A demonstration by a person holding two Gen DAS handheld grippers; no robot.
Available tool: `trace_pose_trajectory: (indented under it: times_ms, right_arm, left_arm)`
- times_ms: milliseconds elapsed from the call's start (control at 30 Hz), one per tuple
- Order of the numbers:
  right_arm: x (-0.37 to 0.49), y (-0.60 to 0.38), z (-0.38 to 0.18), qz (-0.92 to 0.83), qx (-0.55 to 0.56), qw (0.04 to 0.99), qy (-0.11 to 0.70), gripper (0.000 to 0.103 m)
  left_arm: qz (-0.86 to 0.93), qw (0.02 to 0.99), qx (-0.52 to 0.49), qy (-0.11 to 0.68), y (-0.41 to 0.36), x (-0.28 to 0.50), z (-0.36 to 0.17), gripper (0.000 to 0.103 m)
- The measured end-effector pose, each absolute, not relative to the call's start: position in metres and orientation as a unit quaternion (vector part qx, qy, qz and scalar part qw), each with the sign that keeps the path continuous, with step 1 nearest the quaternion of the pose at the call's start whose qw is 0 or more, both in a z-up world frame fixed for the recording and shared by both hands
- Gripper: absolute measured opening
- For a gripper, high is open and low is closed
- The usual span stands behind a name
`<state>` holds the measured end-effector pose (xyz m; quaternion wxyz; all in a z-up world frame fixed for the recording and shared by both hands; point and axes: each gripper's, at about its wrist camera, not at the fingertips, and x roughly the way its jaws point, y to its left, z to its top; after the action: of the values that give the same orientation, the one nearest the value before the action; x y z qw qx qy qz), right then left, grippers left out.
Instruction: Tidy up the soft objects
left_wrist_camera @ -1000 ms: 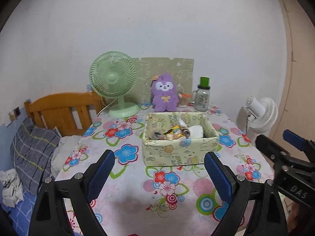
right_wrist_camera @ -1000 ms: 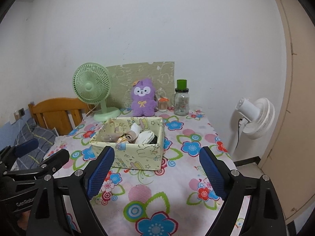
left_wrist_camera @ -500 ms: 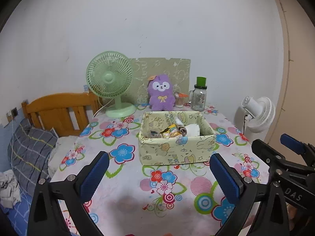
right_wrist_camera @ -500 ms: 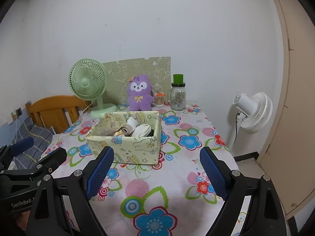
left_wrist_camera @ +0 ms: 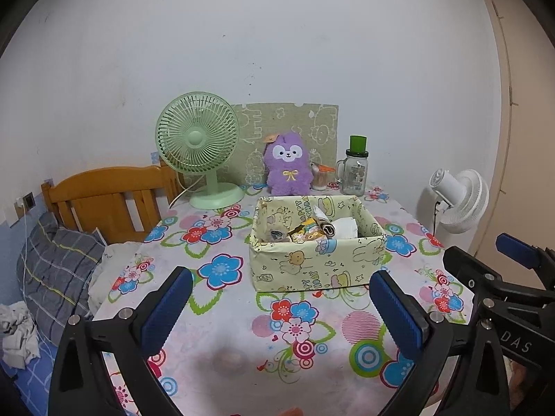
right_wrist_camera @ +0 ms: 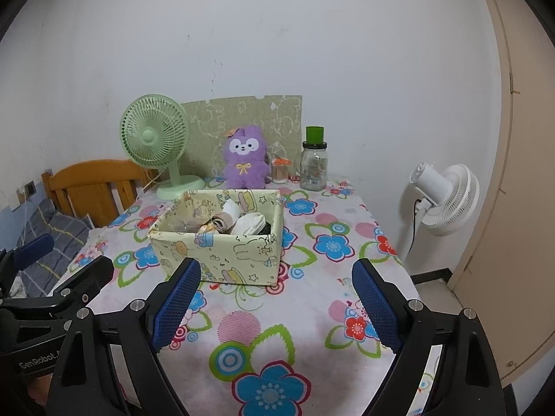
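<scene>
A pale yellow cartoon-print fabric box stands mid-table and holds several rolled soft items. Behind it a purple plush toy sits upright against a green printed board. My left gripper is open and empty over the near part of the flowered tablecloth, short of the box. Also open and empty, my right gripper hovers in front of the box's right corner. Each gripper shows at the edge of the other's view.
A green desk fan stands at the back left, a glass jar with a green lid and a small cotton-swab jar at the back right. A white floor fan, a wooden headboard and bedding flank the table.
Both views have drawn back slightly from the box. The left gripper's jaws have spread a little wider. Nothing on the table has moved.
</scene>
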<state>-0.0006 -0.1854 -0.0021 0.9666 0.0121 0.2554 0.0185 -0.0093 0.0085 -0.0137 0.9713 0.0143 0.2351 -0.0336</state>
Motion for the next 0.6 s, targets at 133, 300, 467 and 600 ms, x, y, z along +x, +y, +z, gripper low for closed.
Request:
trace_pose_trajectory:
  times_ms: [133,300,467,600]
  right_arm:
    - [-0.0010,-0.1851,-0.0024,0.020,0.013,0.966,0.256,0.091]
    - [-0.0016,-0.1850,-0.0019,0.026,0.015,0.967,0.253,0.091]
    - [-0.0028,-0.1839,-0.0006,0.025,0.014,0.969,0.247,0.091]
    - [-0.0038,-0.1845,-0.0010,0.025,0.018,0.968,0.248,0.093]
  left_arm:
    - [-0.035,0.970,0.011,0.241,0.0093,-0.0080,-0.0141,0.103]
    - [-0.033,0.970,0.009,0.240,0.0104,-0.0077,-0.0137,0.103]
    - [-0.038,0.970,0.002,0.242,0.0116,-0.0074,-0.0138,0.103]
    - [-0.039,0.969,0.001,0.243,0.0120,-0.0071,-0.0142,0.103]
